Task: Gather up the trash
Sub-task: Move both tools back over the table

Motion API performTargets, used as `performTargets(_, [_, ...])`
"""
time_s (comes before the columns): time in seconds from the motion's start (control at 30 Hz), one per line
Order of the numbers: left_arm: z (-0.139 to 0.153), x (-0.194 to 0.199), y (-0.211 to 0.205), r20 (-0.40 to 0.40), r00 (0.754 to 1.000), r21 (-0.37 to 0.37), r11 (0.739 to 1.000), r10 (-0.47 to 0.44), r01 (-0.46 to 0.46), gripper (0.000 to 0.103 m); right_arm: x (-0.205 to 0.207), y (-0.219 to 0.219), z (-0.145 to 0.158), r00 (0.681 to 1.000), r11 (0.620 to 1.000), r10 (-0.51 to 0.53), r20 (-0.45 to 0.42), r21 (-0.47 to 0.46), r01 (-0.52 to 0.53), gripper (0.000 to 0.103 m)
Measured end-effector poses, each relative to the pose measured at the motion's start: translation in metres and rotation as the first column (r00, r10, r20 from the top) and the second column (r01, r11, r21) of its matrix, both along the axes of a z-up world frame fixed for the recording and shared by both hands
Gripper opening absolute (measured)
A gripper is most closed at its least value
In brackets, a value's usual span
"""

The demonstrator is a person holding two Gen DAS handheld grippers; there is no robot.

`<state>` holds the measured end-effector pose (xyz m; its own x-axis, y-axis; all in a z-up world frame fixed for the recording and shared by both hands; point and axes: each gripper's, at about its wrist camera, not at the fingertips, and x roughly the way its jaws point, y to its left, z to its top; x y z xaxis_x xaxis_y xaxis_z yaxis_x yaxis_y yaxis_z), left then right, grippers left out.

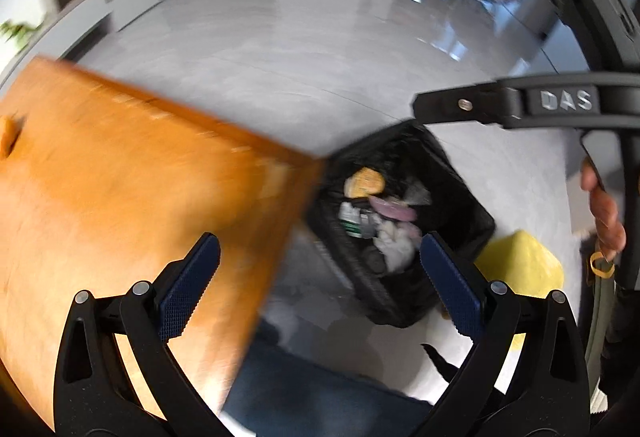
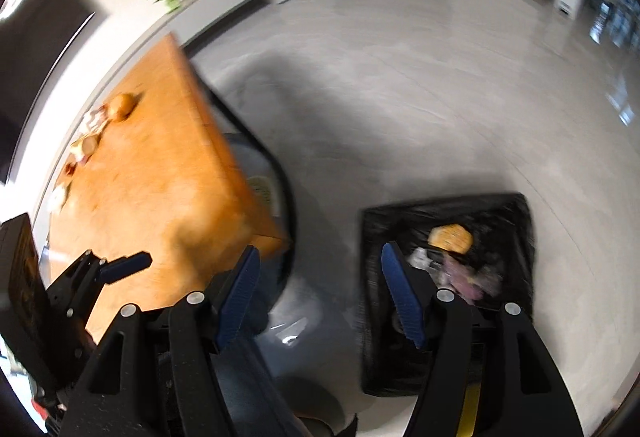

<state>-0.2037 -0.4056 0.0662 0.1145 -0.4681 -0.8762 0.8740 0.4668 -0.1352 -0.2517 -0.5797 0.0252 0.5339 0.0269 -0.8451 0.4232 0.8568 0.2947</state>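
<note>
- While both views were blurred, a black-lined bin point(image 1: 404, 221) stood on the grey floor point(image 1: 280, 57) just beside the corner of an orange wooden table point(image 1: 120, 189).
- Inside the bin lay mixed trash point(image 1: 376, 213): a yellow-orange round piece point(image 1: 365, 182) near the far side, something pink point(image 1: 390, 211), a green and white packet point(image 1: 350, 217) and crumpled white paper point(image 1: 396, 243).
- From the right wrist, the same bin point(image 2: 448, 277) showed the yellow-orange piece point(image 2: 450, 237) on top, with pale and pinkish scraps beside it.
- More scraps sat at the table's far edge point(image 2: 90, 141), next to a round orange-brown item point(image 2: 122, 107); what they were could not be told.
- Left tongs point(image 1: 320, 281) stood wide apart with nothing between the blue pads, one pad over the table, the other over the bin's rim.
- Right tongs point(image 2: 320, 289) were also parted and empty, hanging over the floor between table and bin.
- A hand point(image 1: 604, 213) held the right tongs' handle at the right edge of the left view.
- A yellow object point(image 1: 520, 269) lay on the floor just behind the bin.
</note>
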Motion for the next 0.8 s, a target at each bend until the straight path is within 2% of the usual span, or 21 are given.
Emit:
performTargets(0.17, [0.01,0.058,0.057,0.019,0.986,-0.004,0.986,0.165,-0.165,0.097,0.058,0.045,0.014,0.993,0.993,0.115,-0.004,-0.02,-0.115,0.064])
performTargets(0.3, [0.017,0.115,0.113,0.018,0.947,-0.015,0.947,0.32,-0.32,0.097,0.119,0.088,0.024,0.975,0.974,0.222,-0.014,-0.047,-0.223,0.064])
performTargets(0.37, [0.018,0.146,0.146,0.017,0.916,-0.011,0.916,0.4,-0.4,0.097,0.144,0.107,0.027,0.966,0.964,0.26,-0.016,-0.053,-0.26,0.064])
performTargets(0.47, [0.021,0.179,0.182,0.021,0.88,-0.006,0.88,0.475,-0.475,0.097,0.191,0.139,0.03,0.946,0.944,0.324,-0.015,-0.053,-0.324,0.064])
performTargets(0.63, [0.023,0.234,0.244,0.039,0.799,0.004,0.799,0.601,-0.601,0.097,0.26,0.185,0.031,0.919,0.917,0.394,-0.019,-0.053,-0.395,0.065])
performTargets(0.77, [0.025,0.273,0.302,0.074,0.72,0.022,0.721,0.69,-0.693,0.097,0.316,0.215,0.03,0.905,0.903,0.425,-0.025,-0.061,-0.426,0.071])
performTargets(0.8, [0.026,0.283,0.319,0.081,0.694,0.027,0.694,0.715,-0.719,0.097,0.328,0.221,0.03,0.901,0.899,0.432,-0.025,-0.061,-0.433,0.072])
